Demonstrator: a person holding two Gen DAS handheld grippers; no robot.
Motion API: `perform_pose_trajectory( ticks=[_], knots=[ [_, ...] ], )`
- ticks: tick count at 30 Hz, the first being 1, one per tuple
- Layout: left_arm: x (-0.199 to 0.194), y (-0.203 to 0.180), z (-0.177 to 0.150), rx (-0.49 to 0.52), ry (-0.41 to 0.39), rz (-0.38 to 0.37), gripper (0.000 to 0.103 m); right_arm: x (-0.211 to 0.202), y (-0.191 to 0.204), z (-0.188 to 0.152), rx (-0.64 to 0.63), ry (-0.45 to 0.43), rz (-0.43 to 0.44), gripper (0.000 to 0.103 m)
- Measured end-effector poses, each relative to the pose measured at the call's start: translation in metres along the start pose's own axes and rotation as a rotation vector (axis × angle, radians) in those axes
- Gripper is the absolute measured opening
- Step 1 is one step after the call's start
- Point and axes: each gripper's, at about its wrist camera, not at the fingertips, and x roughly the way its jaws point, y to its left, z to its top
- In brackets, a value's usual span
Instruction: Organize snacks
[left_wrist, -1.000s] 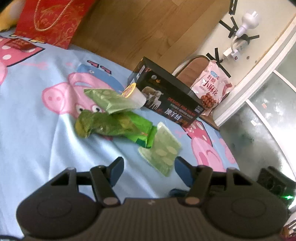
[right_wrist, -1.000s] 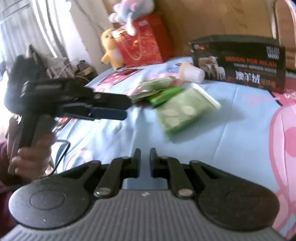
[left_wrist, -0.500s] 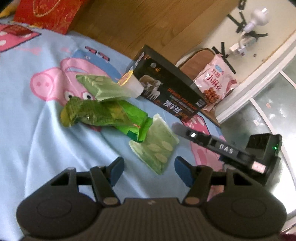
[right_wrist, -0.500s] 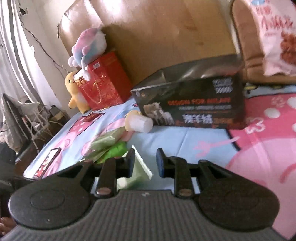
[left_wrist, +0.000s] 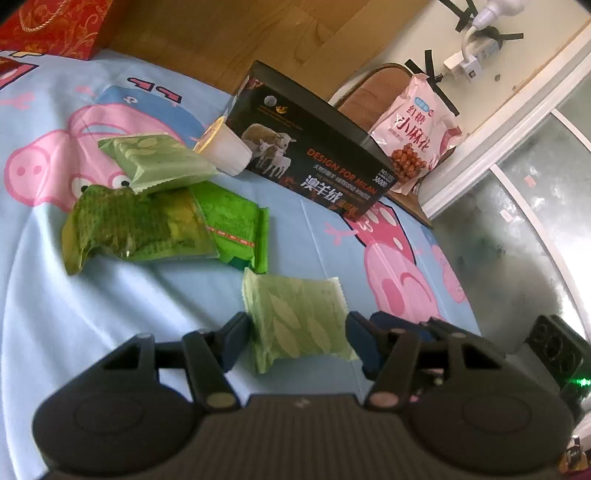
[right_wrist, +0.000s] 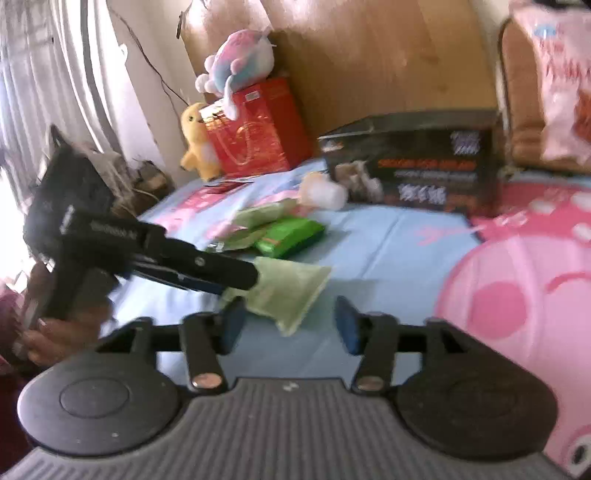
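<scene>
A pale green snack packet (left_wrist: 295, 317) lies on the blue cartoon bedsheet, between the open fingers of my left gripper (left_wrist: 297, 338). It also shows in the right wrist view (right_wrist: 288, 291), where my left gripper (right_wrist: 236, 277) reaches it from the left. My right gripper (right_wrist: 288, 323) is open just in front of the same packet. Behind lie a dark green bag (left_wrist: 136, 225), a bright green packet (left_wrist: 236, 229), another pale green packet (left_wrist: 159, 158) and a white cup (left_wrist: 225, 149). A black box (left_wrist: 310, 158) stands behind them.
A pink snack bag (left_wrist: 413, 133) leans on a chair beyond the bed's edge. A red gift bag (right_wrist: 255, 129) with plush toys stands at the headboard. The bed's right edge drops to the floor (left_wrist: 517, 266).
My left gripper has moved in over the pale green packet, which now lies between its fingers. My right gripper has opened from shut and swung to face the packet.
</scene>
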Motion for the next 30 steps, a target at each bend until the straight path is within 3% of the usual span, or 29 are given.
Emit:
perform_pose_trajectory(
  ticks=[3,5,6,8,10,14,20,24,27,30],
  knots=[
    [0.001,-0.001,0.000,0.008,0.004,0.008,0.058,0.011,0.004,-0.002,-0.077,0.035,0.001,0.061],
    [0.004,-0.006,0.000,0.028,0.010,0.022,0.050,0.024,0.007,-0.003,-0.103,0.063,0.015,0.059],
    [0.007,-0.009,0.001,0.042,0.017,0.031,0.046,0.029,0.008,-0.004,-0.109,0.064,0.015,0.056],
    [0.011,-0.018,0.005,0.081,0.028,0.056,0.044,0.031,0.012,-0.001,-0.120,0.053,0.004,0.035],
    [0.012,-0.029,0.013,0.127,0.018,0.051,0.044,0.026,0.011,0.004,-0.126,0.017,-0.023,0.032],
    [0.007,-0.055,0.044,0.212,-0.046,-0.009,0.044,0.006,-0.001,0.025,-0.101,-0.096,-0.064,0.031],
    [0.033,-0.093,0.107,0.332,-0.156,-0.028,0.045,0.010,-0.027,0.075,-0.143,-0.253,-0.243,0.031],
    [0.076,-0.097,0.141,0.344,-0.148,-0.001,0.046,0.039,-0.064,0.100,-0.118,-0.257,-0.355,0.033],
    [0.105,-0.098,0.150,0.349,-0.128,0.043,0.050,0.061,-0.082,0.104,-0.121,-0.228,-0.441,0.040],
    [0.112,-0.097,0.151,0.337,-0.119,0.036,0.055,0.062,-0.090,0.101,-0.091,-0.242,-0.496,0.050]
  ],
)
